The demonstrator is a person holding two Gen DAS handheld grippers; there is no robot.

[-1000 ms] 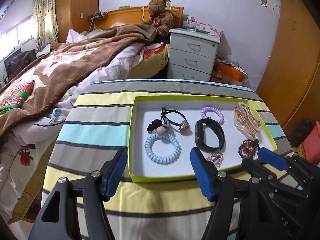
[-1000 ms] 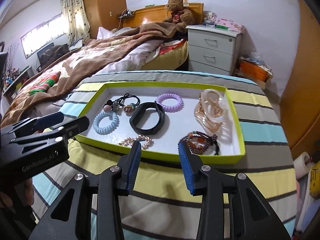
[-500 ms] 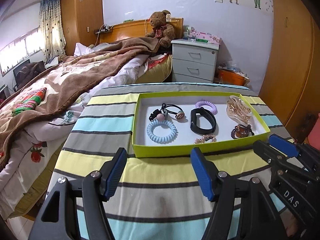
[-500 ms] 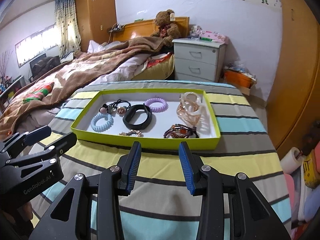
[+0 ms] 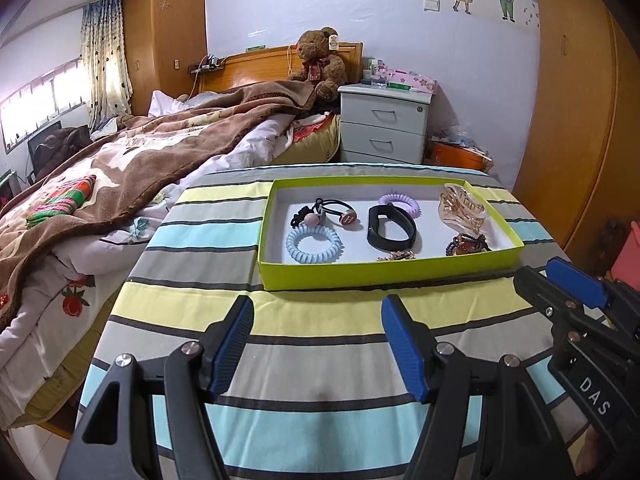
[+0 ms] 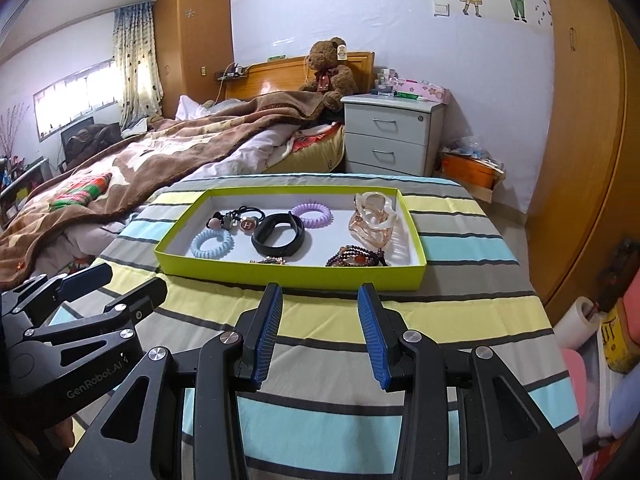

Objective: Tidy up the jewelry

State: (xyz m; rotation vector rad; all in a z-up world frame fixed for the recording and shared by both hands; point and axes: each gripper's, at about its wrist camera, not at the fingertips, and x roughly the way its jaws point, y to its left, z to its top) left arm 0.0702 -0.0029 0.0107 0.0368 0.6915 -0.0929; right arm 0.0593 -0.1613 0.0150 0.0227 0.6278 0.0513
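A lime-green tray (image 5: 384, 270) (image 6: 288, 274) sits on the striped table. In it lie a blue coil hair tie (image 5: 314, 245) (image 6: 212, 243), a black band (image 5: 391, 227) (image 6: 280, 232), a purple coil tie (image 5: 400, 202) (image 6: 311, 215), black hair ties with charms (image 5: 326, 212) (image 6: 236, 218), a clear hair claw (image 5: 460, 208) (image 6: 372, 220), a beaded bracelet (image 5: 466, 244) (image 6: 354, 258) and a gold chain (image 5: 396, 256) (image 6: 268, 260). My left gripper (image 5: 316, 344) is open and empty, well short of the tray. My right gripper (image 6: 320, 328) is open and empty, also short of the tray.
The table's striped cloth (image 5: 312, 360) spreads in front of the tray. A bed with a brown blanket (image 5: 140, 152) lies to the left. A white nightstand (image 5: 384, 124) stands behind, a wooden wardrobe (image 5: 580, 120) at the right.
Both grippers have pulled back and away from the tray, which now looks smaller and farther off. Both stay open and empty.
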